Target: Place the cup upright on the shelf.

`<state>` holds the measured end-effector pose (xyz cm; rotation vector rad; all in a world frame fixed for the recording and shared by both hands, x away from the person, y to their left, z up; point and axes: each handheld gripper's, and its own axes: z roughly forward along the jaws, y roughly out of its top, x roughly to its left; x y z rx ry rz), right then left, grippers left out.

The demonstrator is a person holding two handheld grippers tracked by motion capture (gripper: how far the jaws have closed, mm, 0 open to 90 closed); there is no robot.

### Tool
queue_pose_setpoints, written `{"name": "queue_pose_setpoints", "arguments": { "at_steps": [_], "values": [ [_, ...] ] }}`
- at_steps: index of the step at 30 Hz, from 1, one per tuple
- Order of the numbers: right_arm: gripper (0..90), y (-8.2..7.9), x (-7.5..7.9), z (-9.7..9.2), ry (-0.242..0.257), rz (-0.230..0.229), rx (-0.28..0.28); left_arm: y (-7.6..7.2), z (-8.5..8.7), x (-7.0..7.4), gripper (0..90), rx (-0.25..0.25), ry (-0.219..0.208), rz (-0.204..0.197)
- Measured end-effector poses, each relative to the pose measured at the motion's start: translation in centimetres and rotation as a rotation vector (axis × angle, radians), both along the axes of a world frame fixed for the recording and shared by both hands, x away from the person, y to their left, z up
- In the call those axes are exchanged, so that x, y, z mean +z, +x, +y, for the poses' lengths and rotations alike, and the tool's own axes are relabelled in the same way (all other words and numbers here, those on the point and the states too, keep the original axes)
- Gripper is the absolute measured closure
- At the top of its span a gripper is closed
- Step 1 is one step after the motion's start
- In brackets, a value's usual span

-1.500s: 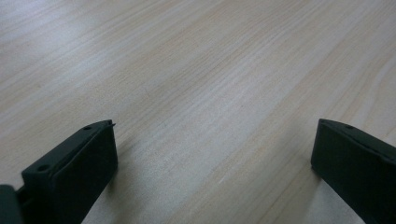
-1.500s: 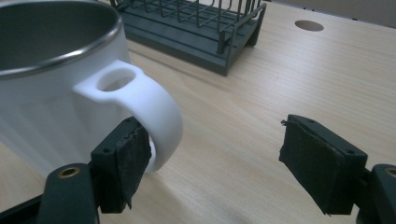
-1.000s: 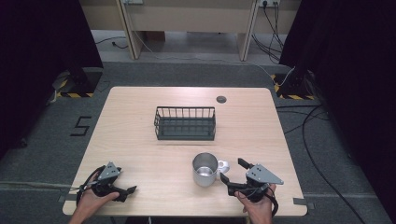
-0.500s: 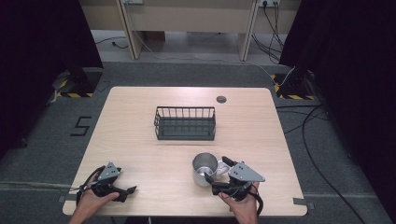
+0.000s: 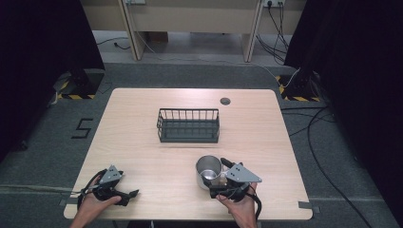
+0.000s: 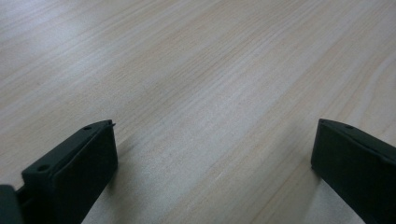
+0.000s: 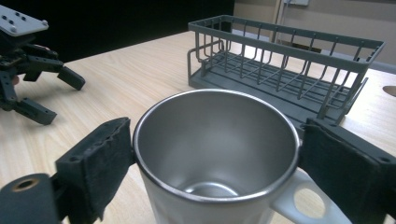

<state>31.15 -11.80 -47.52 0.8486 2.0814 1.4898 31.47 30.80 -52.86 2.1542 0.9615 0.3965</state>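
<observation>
My left gripper (image 5: 124,194) sat jaws wide apart, empty, near the table's (image 5: 142,123) front-left. My right gripper (image 7: 212,154) flanked a shiny steel mug (image 7: 217,154) at front-centre, seemingly gripping its rim; wire basket (image 7: 285,63) stood behind.

A pale wooden table (image 5: 142,128) stands on grey floor (image 5: 43,156). A dark wire basket (image 5: 188,125) sits near its middle. A steel mug (image 5: 208,170) stands nearer the front edge.
</observation>
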Motion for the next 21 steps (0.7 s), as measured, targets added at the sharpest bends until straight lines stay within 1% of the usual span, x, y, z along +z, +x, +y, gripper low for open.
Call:
{"name": "queue_pose_setpoints", "arguments": {
  "at_steps": [4,7,10,16,19,21],
  "values": [
    [6.0,0.6,-0.3,0.5,0.013,0.002,0.0,0.0,0.0,0.0,0.0,0.001,0.0,-0.001],
    [4.6,0.9,-0.5,1.0,0.009,-0.007,-0.002,0.0,0.0,0.0,0.0,0.001,-0.001,0.0],
    [3.9,1.3,-0.6,1.2,0.018,-0.011,0.002,0.0,0.0,0.0,0.0,0.0,-0.001,-0.001],
    [4.3,1.8,-0.9,1.6,0.017,-0.013,0.009,-0.1,0.0,0.0,0.0,0.001,0.0,0.0],
    [5.0,2.0,-1.1,1.9,0.026,-0.002,0.006,-0.1,0.0,0.0,0.0,0.001,-0.001,-0.001],
    [5.3,2.0,-1.1,2.0,0.017,-0.006,0.009,-0.1,0.0,0.0,0.0,0.001,0.0,-0.001]
  ]
}}
